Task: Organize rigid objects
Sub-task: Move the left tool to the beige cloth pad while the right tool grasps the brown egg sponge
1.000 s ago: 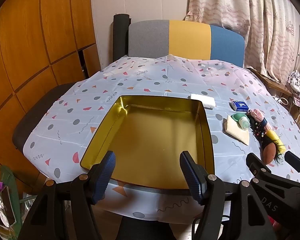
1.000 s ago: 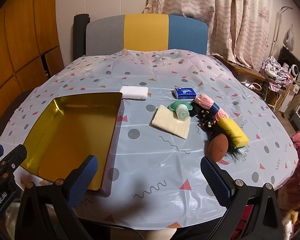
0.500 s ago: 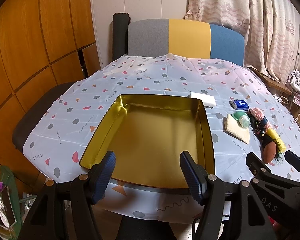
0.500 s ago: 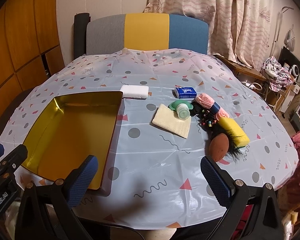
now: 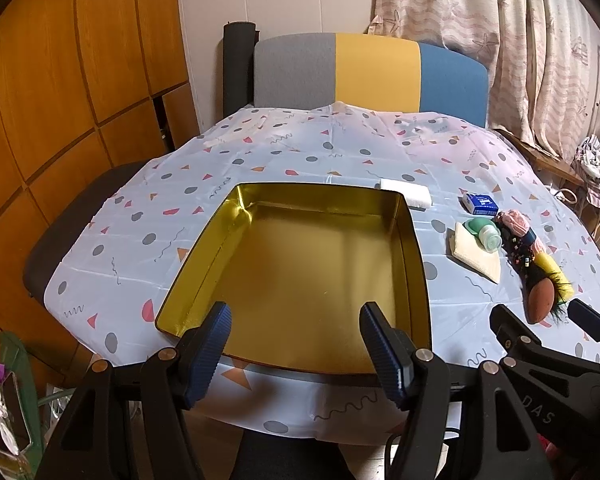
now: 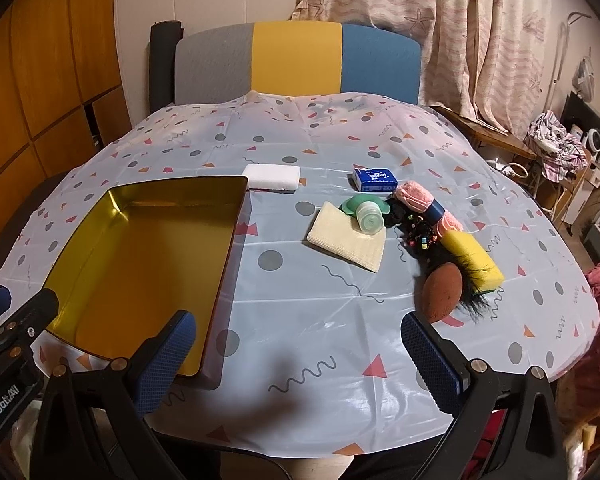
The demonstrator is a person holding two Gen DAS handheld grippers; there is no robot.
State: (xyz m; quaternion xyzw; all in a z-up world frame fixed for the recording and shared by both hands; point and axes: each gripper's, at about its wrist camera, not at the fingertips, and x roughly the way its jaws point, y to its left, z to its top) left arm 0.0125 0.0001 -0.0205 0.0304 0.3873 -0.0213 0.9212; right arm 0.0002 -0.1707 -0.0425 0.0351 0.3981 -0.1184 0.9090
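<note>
Hovering left tool, tin tray seemingly below

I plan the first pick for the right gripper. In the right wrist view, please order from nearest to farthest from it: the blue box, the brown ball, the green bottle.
From the right gripper, whose fingers are open and empty:
1. Brown ball, just beyond the right finger.
2. Green bottle, mid-table, lying on the cream cloth.
3. Blue box, farther back, toward the chair.
</note>
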